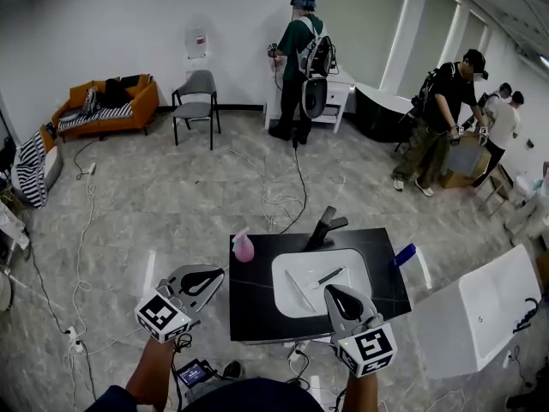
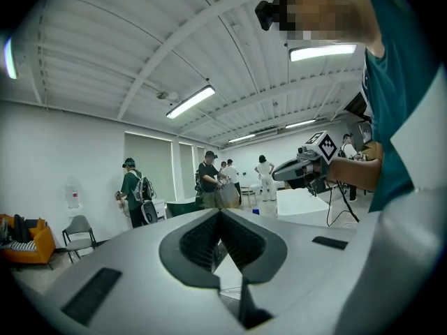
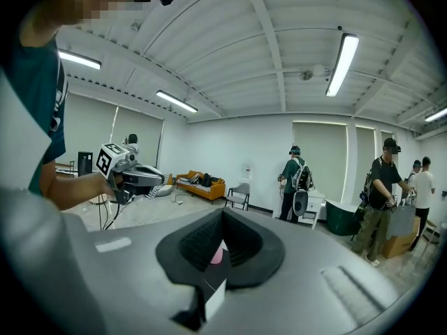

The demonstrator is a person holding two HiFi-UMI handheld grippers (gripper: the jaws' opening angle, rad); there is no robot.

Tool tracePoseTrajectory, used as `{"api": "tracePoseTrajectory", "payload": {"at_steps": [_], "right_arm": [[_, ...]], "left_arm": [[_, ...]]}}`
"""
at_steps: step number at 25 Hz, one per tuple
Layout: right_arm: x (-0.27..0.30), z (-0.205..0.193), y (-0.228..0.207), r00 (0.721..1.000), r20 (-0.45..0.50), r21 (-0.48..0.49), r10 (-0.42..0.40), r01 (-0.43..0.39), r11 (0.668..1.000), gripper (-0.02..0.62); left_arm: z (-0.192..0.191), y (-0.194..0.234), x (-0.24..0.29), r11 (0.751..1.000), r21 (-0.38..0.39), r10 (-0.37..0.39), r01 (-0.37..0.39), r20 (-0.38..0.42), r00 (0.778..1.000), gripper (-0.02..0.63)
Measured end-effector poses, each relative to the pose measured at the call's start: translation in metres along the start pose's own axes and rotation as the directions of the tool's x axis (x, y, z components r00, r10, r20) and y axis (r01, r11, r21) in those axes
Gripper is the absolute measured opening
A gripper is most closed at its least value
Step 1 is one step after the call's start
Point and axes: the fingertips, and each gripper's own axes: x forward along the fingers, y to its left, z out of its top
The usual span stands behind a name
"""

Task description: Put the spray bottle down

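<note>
Left tongs (image 1: 218, 274) and right tongs (image 1: 331, 291) both closed, empty, one pink spray bottle (image 1: 244, 247) on counter (image 1: 257, 309)

White walls (image 1: 129, 24), grey stone-look floor (image 1: 171, 204) strewn with cables (image 1: 83, 230), orange sofa (image 1: 105, 103), grey chair (image 1: 196, 97) alongside, ceiling strip lights (image 3: 342, 63) lit

Bright, even light; fisheye-warped edges

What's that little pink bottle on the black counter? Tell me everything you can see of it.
A small pink spray bottle, plastic by its look, with a paler spray head on top. It stands upright near the far left corner of the black counter, left of the white basin and apart from it. Only the counter touches it; how full it is cannot be told.
</note>
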Motion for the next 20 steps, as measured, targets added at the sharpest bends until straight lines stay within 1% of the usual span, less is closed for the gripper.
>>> {"api": "tracePoseTrajectory", "payload": {"at_steps": [6,10,20], "right_arm": [[-0.010,0.005,-0.001,1.000,0.008,0.005,-0.022,0.022,1.000,0.007],[-0.015,-0.004,-0.004,0.999,-0.001,0.016,-0.032,0.032,0.999,0.008],[-0.016,-0.002,-0.003,0.999,-0.007,0.015,-0.036,0.036,0.999,0.008]], "left_arm": [[-0.004,-0.012,0.004,1.000,0.003,-0.021,0.021,-0.003,1.000,0.005],[-0.004,-0.018,0.009,0.999,0.010,-0.036,0.036,-0.005,0.999,0.005],[-0.005,-0.019,0.007,0.999,0.012,-0.035,0.035,-0.011,0.999,0.005]]}}
